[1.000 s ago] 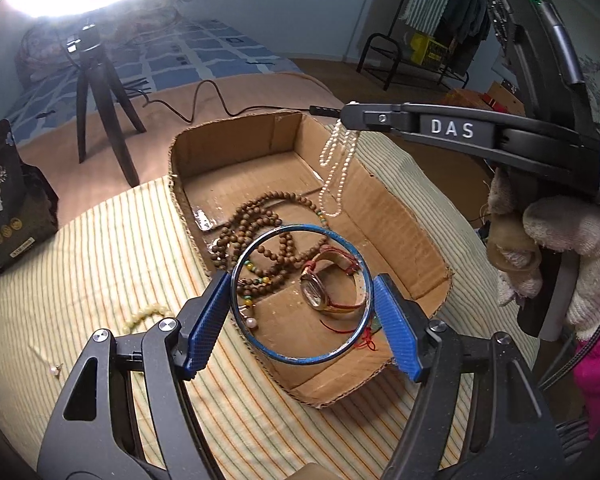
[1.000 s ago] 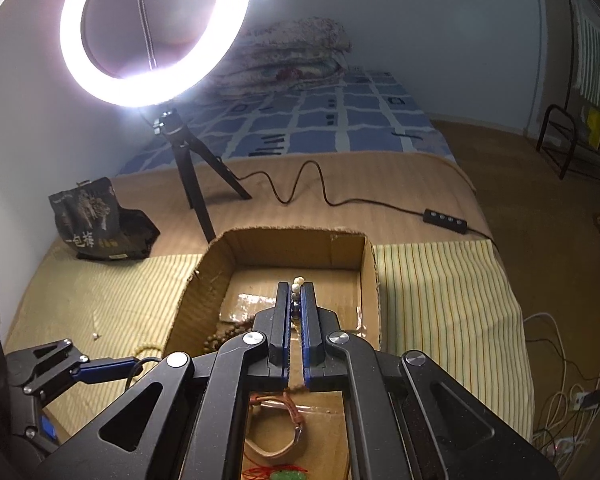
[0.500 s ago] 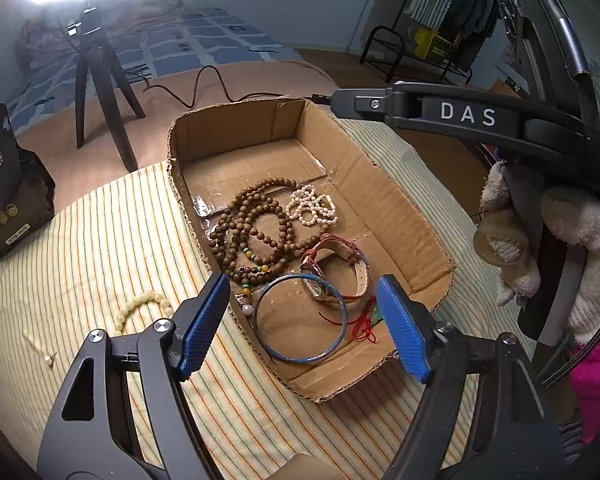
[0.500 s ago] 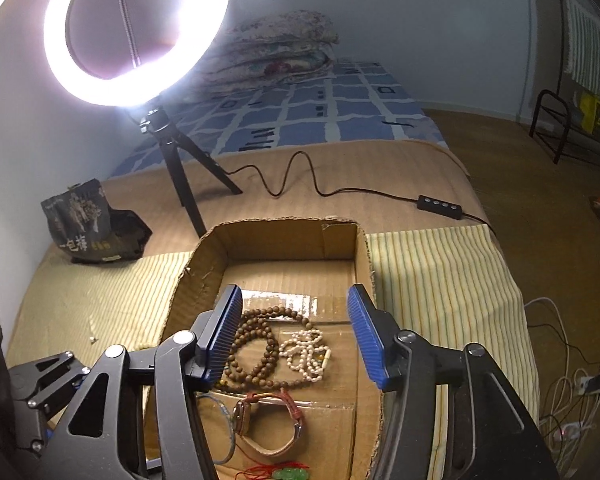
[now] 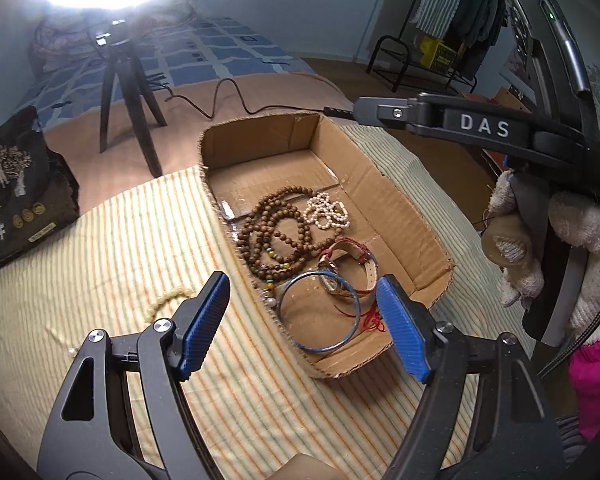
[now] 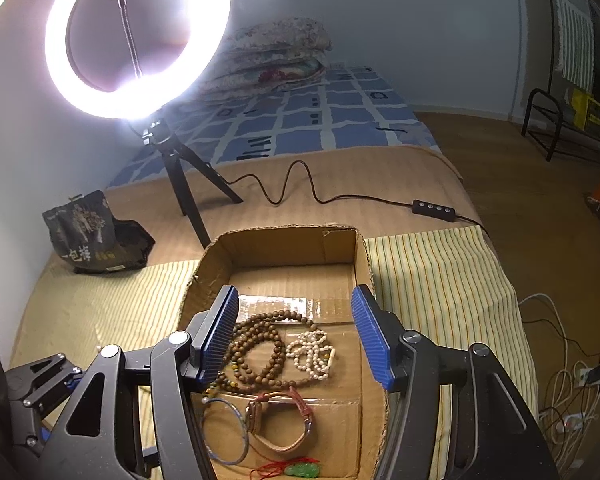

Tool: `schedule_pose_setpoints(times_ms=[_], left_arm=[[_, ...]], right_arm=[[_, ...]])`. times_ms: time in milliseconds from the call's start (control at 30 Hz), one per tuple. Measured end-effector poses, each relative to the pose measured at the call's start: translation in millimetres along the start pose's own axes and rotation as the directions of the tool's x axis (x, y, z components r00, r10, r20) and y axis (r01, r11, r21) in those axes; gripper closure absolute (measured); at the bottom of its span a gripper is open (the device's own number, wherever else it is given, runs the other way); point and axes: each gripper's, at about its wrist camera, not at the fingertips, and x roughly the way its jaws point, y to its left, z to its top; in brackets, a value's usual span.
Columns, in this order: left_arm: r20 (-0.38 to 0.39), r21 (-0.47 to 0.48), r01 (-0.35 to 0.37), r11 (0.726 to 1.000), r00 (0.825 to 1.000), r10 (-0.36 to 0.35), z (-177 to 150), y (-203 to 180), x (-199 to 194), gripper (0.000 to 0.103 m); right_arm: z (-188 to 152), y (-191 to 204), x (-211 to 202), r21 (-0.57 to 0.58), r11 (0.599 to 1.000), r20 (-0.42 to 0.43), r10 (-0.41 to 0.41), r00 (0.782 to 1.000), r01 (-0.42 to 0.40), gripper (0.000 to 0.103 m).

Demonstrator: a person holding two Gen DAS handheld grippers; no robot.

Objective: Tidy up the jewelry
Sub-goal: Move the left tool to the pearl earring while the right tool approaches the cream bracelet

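Observation:
An open cardboard box (image 5: 404, 216) (image 6: 276, 248) lies on a striped cloth. In it lie brown wooden beads (image 5: 274, 236) (image 6: 260, 350), a white pearl strand (image 5: 326, 212) (image 6: 310, 354), a watch with a red-brown strap (image 5: 348, 260) (image 6: 280, 420), a blue bangle (image 5: 320, 312) (image 6: 224, 430) and a red cord with a green pendant (image 6: 300, 470). My left gripper (image 5: 302, 322) is open and empty above the box's near end. My right gripper (image 6: 294, 340) is open and empty over the box. A pale bead bracelet (image 5: 168, 298) lies on the cloth left of the box.
A lit ring light on a black tripod (image 6: 180, 176) stands behind the box, its cable and switch (image 6: 434, 206) running right. A dark printed bag (image 6: 92, 236) sits at the left. A small pearl piece (image 5: 72, 350) lies on the cloth. A bed (image 6: 300, 120) lies beyond.
One second ago my left gripper held the blue bangle and my right gripper held the pearl strand over the box. Both opened; both pieces now lie in the box. Both grippers drew back.

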Motion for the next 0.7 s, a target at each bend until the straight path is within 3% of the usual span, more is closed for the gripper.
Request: schedule_pose_setpoints(times_ms=[300, 467, 700], left_arm=[[0.035, -0.026, -0.045, 0.999, 0.998, 0.046, -8, 34, -36, 0.025], [0.05, -0.057, -0.071, 0.996, 0.996, 0.074, -16, 61, -56, 0.025], [0.07, -0.111, -0.117, 0.987, 0.99, 0.125, -30, 112, -84, 0.025]], right_arm=[[-1, 17, -15, 0.013, 1.0, 0.006, -0.008, 1.0, 0.008, 0.028], [-4, 38, -24, -0.019, 1.0, 0.013, -0.011, 1.0, 0.011, 0.027], [-12, 73, -34, -0.052, 0.998, 0.029, 0.045, 0.999, -0.044, 0.027]])
